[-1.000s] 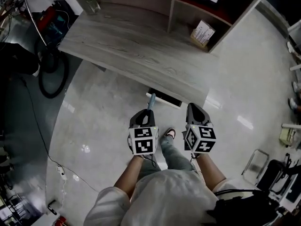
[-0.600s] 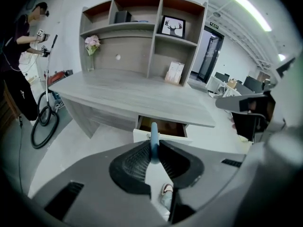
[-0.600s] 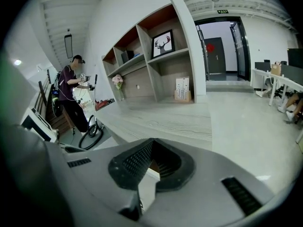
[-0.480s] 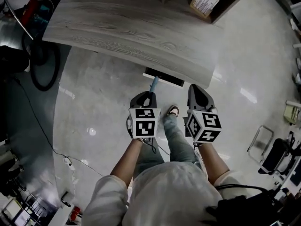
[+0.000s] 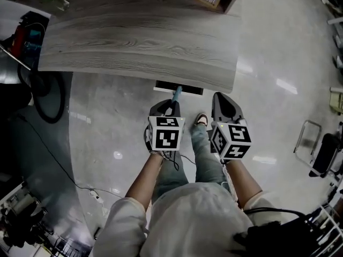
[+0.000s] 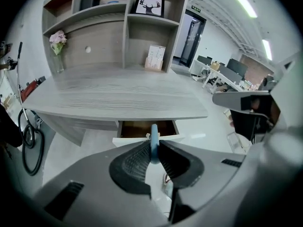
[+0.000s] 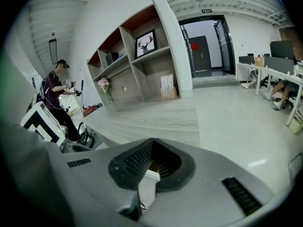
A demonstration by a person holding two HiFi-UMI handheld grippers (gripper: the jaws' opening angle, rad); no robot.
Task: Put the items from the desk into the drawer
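Our left gripper [image 6: 152, 150] is clenched on a slim blue thing, likely a pen [image 6: 154, 141], though too little of it shows to be sure. Its long axis runs straight out from between the jaws, tip forward. The open drawer [image 6: 142, 139] lies dead ahead of that tip, under the desk [image 6: 113, 96] edge. Our right gripper [image 7: 151, 145] is pressed closed on nothing, the drawer ahead and left of its jaws.

One desk [image 5: 139, 42], one drawer [image 5: 191, 88], one blue stick [image 5: 176, 94], two grippers [image 5: 172, 106] [image 5: 222, 98]
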